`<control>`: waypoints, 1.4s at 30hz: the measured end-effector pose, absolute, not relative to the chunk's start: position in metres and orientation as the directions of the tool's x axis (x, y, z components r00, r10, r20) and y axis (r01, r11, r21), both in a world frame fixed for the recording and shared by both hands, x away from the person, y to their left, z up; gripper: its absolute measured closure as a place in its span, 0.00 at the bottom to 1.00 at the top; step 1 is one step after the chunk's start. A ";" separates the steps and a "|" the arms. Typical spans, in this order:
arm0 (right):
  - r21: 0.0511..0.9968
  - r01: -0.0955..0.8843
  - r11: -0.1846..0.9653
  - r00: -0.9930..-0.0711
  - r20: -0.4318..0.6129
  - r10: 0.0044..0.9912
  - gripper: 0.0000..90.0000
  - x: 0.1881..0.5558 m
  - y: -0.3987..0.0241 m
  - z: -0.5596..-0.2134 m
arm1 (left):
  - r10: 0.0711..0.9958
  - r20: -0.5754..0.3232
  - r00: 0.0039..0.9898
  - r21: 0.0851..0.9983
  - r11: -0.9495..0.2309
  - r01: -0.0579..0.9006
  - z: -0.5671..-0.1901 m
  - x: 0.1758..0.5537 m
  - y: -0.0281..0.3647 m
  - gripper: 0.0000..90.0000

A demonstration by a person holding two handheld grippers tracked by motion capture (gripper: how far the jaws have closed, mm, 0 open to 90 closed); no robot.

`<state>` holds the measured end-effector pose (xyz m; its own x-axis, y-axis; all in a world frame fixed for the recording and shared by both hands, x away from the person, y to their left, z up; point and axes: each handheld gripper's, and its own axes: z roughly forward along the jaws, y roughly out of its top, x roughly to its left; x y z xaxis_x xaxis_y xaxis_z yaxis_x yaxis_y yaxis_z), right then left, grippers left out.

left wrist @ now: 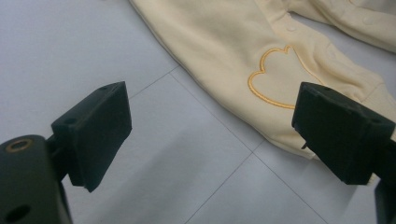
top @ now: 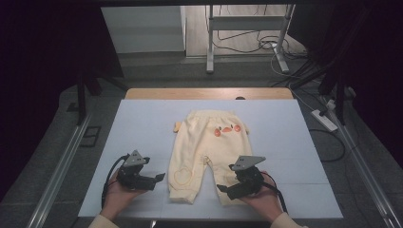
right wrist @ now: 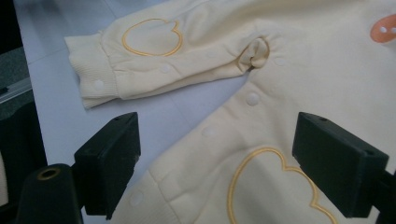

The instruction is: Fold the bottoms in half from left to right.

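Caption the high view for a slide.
Two open grippers, left and right, flank yellow baby trousers lying flat on a white table.

One pair of pale yellow baby trousers (top: 205,152) lies on one white table (top: 142,123) — two legs, each with one stitched heart outline. Two orange patches (top: 227,129) sit near the waistband. Two grippers — left gripper (top: 161,176), right gripper (top: 221,188) — one per hand.

No lettering, labels, brand marks or numbers can be read anywhere on the table; the pale yellow baby trousers (top: 205,152) carry only stitched orange outline shapes and two small orange motifs, without any words.
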<state>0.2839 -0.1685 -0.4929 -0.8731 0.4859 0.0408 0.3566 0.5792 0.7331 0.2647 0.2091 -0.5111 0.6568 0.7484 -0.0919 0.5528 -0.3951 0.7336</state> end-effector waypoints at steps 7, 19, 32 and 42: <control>0.732 0.342 0.589 -0.887 0.044 0.460 0.17 0.284 -0.156 -0.494 | 0.748 -0.094 0.657 0.731 -0.396 0.556 -0.511 0.265 0.209 0.13; 0.732 0.313 0.605 -0.904 0.036 0.425 0.17 0.285 -0.133 -0.492 | 0.749 -0.094 0.656 0.734 -0.393 0.554 -0.511 0.265 0.210 0.13; 0.725 0.282 0.629 -0.926 0.034 0.375 0.17 0.282 -0.108 -0.491 | 0.748 -0.097 0.657 0.733 -0.393 0.555 -0.512 0.265 0.209 0.13; 0.718 0.269 0.642 -0.937 0.041 0.347 0.17 0.281 -0.090 -0.495 | 0.745 -0.099 0.659 0.734 -0.392 0.554 -0.512 0.266 0.210 0.13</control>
